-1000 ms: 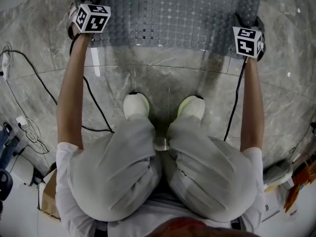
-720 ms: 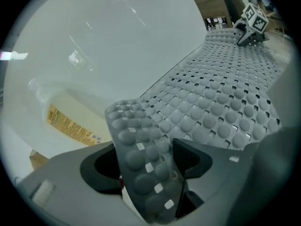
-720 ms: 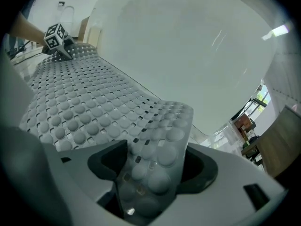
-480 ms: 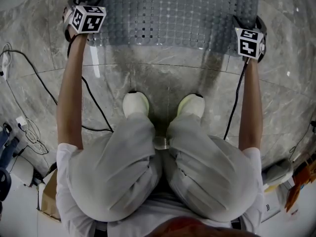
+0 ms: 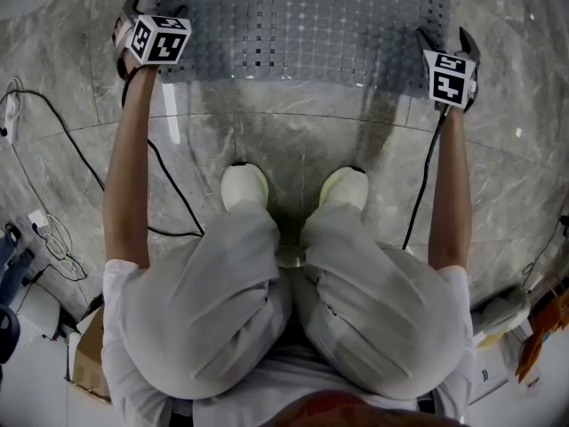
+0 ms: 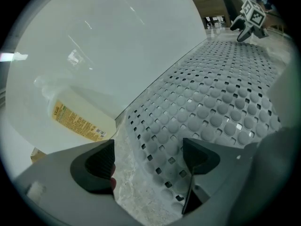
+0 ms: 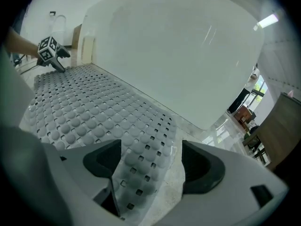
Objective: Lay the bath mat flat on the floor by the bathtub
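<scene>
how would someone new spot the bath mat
Find the white bathtub; on the marble floor along its base lies the bath mat. It is a grey sheet of round bumps and small square holes, unlike the veined stone around it.

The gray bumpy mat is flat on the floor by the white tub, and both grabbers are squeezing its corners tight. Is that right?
Not quite. The bath mat does lie flat by the bathtub, but the left gripper and right gripper have just been opening: both gripper views show jaws apart, pads off the mat.
</scene>
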